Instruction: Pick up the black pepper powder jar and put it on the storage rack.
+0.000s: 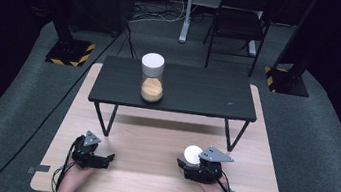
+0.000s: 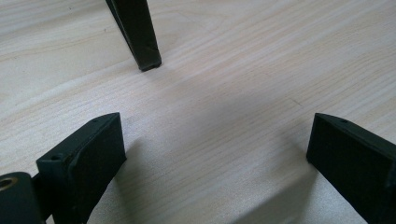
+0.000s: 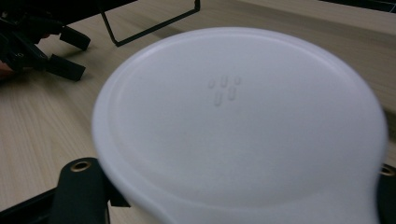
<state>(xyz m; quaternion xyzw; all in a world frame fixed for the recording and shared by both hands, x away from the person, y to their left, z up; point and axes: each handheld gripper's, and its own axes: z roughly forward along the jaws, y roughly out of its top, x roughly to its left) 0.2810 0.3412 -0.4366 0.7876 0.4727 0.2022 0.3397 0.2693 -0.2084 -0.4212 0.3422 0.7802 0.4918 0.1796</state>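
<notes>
White round lid (image 3: 238,126), nearest the lens in the right gripper view, sits across the right gripper (image 1: 194,167), covering its jaws, so whether they pinch it cannot be told; five small embossed marks show on its face. Seen from the high view, this lid (image 1: 192,153) lies just ahead of the right gripper's grey plate. One lid is loose; a second white cap tops the single jar (image 1: 152,78), part-filled with tan grains, upright on the black bench (image 1: 194,92) well beyond both grippers. Left gripper (image 1: 110,158) rests on the wooden table (image 1: 146,178), its two jaws spread wide with bare wood between them. Left gripper view adds one bench leg (image 2: 137,35) ahead of the jaws. Right gripper view also shows the left gripper (image 3: 70,53) farther off.
</notes>
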